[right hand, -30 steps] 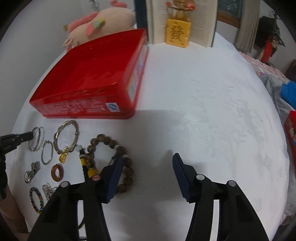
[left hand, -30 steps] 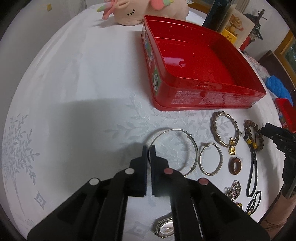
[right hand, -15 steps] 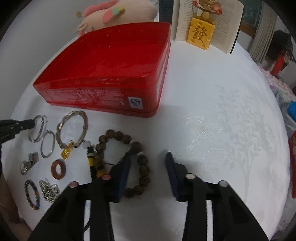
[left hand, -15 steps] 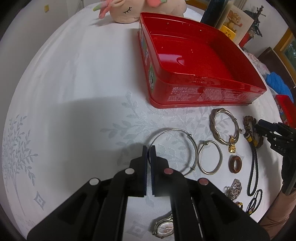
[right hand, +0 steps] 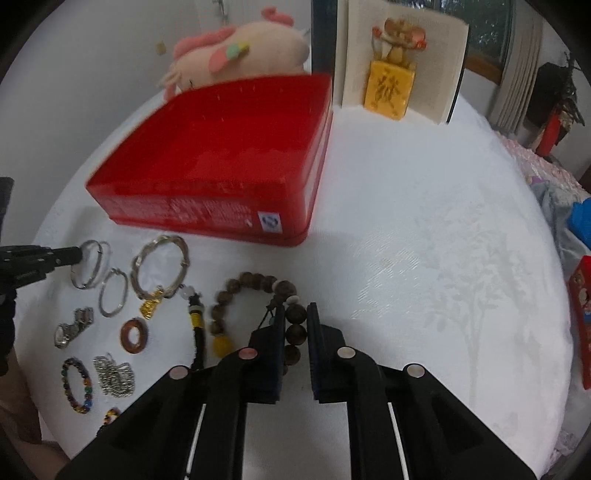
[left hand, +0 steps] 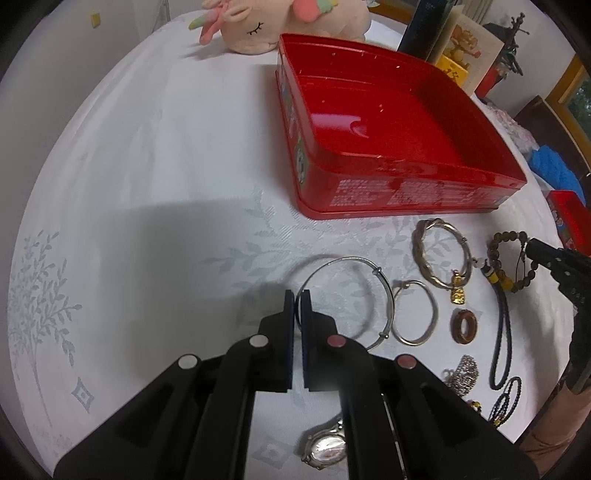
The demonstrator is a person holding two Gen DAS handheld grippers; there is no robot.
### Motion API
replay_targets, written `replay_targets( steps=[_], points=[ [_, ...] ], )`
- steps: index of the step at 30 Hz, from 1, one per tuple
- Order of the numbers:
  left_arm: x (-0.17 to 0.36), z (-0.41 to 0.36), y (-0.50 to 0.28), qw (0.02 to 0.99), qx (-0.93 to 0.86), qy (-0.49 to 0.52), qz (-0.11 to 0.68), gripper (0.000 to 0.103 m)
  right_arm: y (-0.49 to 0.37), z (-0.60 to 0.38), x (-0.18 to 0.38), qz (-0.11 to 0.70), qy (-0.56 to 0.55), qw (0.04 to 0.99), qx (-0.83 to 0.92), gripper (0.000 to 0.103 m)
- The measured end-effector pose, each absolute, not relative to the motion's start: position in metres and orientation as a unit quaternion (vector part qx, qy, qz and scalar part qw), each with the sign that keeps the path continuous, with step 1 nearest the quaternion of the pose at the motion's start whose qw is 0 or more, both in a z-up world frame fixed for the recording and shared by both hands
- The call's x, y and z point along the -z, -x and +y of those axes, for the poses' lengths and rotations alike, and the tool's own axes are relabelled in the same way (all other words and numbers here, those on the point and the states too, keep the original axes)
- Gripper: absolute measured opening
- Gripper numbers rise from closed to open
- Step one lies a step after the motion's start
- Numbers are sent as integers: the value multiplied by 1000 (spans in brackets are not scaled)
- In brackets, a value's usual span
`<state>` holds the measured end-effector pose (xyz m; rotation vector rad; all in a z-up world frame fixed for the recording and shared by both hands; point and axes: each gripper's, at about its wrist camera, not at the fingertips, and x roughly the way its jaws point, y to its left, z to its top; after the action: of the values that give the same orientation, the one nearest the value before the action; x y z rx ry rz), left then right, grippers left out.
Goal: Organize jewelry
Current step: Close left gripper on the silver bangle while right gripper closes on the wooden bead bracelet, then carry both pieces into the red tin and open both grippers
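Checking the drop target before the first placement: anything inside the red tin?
Nothing visible inside the red tin: the left wrist view shows bare red floor. Its near wall hides the strip of floor right behind it. The right gripper is shut on the wooden bead bracelet.

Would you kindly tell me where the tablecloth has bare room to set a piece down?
Bare cloth lies right of the red tin, in front of the open book. More lies left of the tin, in front of the plush toy. It is crowded before the tin: bangles, wooden bead bracelet, brown ring, watch.
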<state>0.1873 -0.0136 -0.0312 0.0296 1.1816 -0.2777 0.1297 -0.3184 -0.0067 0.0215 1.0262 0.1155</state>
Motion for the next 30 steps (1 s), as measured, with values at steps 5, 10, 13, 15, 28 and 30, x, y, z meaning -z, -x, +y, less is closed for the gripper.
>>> replay_targets(
  steps=[5, 10, 13, 15, 28, 30],
  points=[
    [18, -20, -180, 828, 143, -17, 543, 2, -122, -316, -20, 466, -14, 882, -67, 11],
    [-4, -30, -174, 835, 158, -27, 526, 2, -125, -314, -43, 451, -16, 890, -72, 11],
    [-20, -37, -177, 840, 164, -31, 516, 2, -126, -311, -60, 437, -16, 896, -75, 11],
    [-32, -40, -182, 845, 165, -34, 507, 2, -129, -310, -72, 428, -19, 900, -80, 11],
    [-52, -69, -249, 848, 158, -38, 505, 2, -195, -280, -103, 404, -27, 908, -111, 11],
    [-48, -71, -262, 847, 152, -33, 508, 3, -211, -277, -95, 408, -34, 905, -111, 11]
  ],
)
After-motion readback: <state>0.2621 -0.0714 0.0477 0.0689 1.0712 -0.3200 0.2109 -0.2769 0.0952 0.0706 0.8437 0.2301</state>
